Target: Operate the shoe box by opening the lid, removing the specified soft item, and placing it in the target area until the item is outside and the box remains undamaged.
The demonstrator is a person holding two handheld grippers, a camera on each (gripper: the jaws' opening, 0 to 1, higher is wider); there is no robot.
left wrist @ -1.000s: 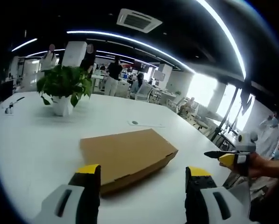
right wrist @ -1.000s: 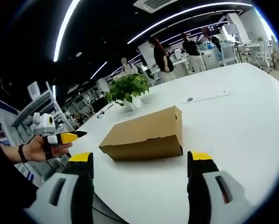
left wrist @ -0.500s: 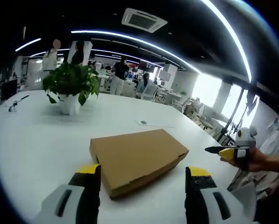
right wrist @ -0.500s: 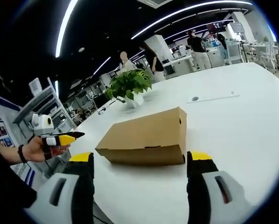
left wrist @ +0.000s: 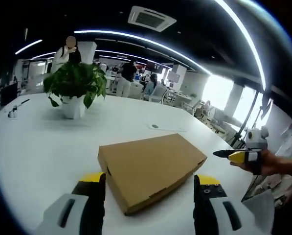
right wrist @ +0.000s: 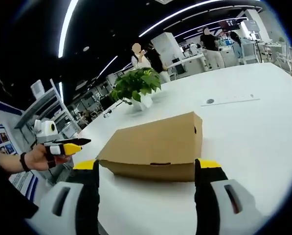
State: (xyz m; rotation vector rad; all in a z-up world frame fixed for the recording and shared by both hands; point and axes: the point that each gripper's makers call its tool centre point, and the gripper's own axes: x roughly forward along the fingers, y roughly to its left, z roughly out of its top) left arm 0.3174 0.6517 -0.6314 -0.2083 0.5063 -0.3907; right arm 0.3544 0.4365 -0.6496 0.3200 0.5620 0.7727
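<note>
A brown cardboard shoe box (left wrist: 153,169) lies on the white table (left wrist: 38,147) with its lid down. My left gripper (left wrist: 149,188) is open, its yellow-tipped jaws straddling the box's near corner from just in front. In the right gripper view the same box (right wrist: 155,144) sits just beyond my right gripper (right wrist: 148,171), which is open too, its jaws spread as wide as the box's long side. The right gripper (left wrist: 238,156) shows at the right of the left gripper view, held in a hand. The left gripper (right wrist: 65,146) shows at the left of the right gripper view, held in a hand.
A potted green plant (left wrist: 72,88) in a white pot stands on the table behind the box, also seen as the plant (right wrist: 138,88). A flat white sheet (left wrist: 166,128) lies beyond the box. People stand at desks in the background. Bare tabletop lies left of the box.
Both grippers have come closer to the box, which looms larger between the jaws. The jaws of both stay spread as before. The box has not moved on the table.
</note>
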